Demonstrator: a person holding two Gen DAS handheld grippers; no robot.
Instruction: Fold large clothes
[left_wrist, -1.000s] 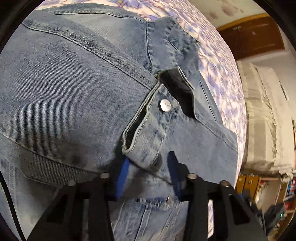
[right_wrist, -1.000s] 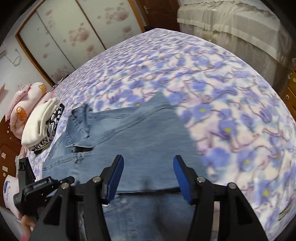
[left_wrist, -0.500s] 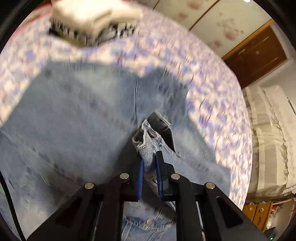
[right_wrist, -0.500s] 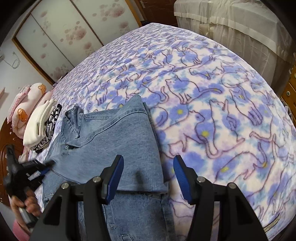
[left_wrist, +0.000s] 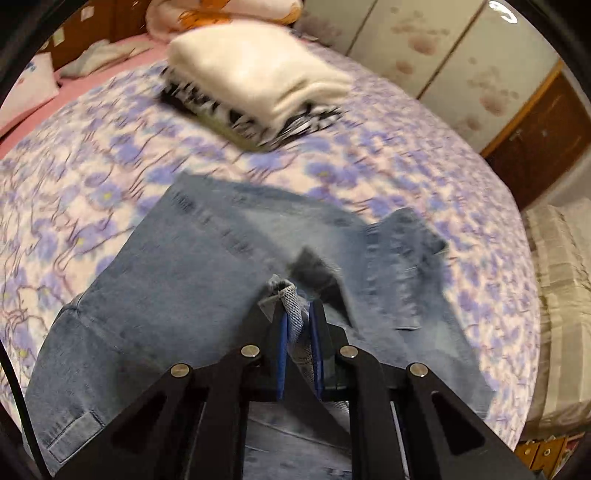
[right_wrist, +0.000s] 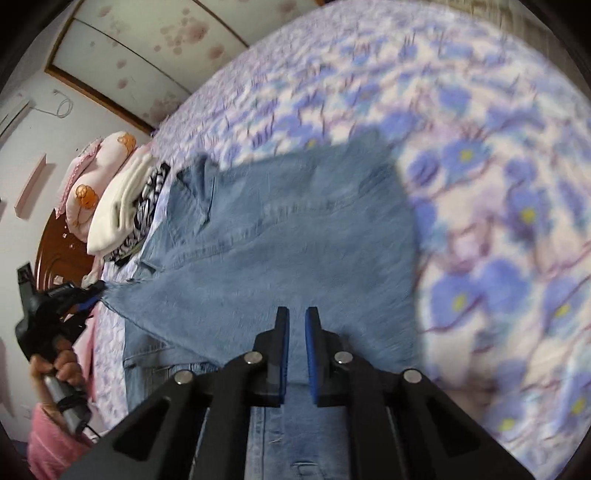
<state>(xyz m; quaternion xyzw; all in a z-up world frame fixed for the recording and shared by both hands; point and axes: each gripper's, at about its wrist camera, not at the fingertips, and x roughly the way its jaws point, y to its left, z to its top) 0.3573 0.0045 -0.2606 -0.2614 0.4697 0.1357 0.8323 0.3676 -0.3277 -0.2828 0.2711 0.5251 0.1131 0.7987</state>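
Note:
A blue denim jacket (left_wrist: 207, 266) lies spread on the bed, partly folded; it also shows in the right wrist view (right_wrist: 295, 236). My left gripper (left_wrist: 299, 314) is shut on a pinched fold of denim (left_wrist: 291, 299) and holds it lifted above the jacket. In the right wrist view the left gripper (right_wrist: 88, 295) pulls a corner of the jacket out to the left. My right gripper (right_wrist: 295, 325) has its jaws nearly shut with denim between the blue pads, at the jacket's near edge.
A stack of folded clothes (left_wrist: 255, 81), white on top of black-and-white, sits beyond the jacket on the purple floral bedspread (left_wrist: 74, 170). Pink pillows (right_wrist: 92, 181) lie by the headboard. A sliding wardrobe (left_wrist: 461, 55) and a second bed (left_wrist: 561, 295) stand to the right.
My left gripper closed on the denim and lifted it up and back. My right gripper went from wide open to nearly shut on the jacket's near edge.

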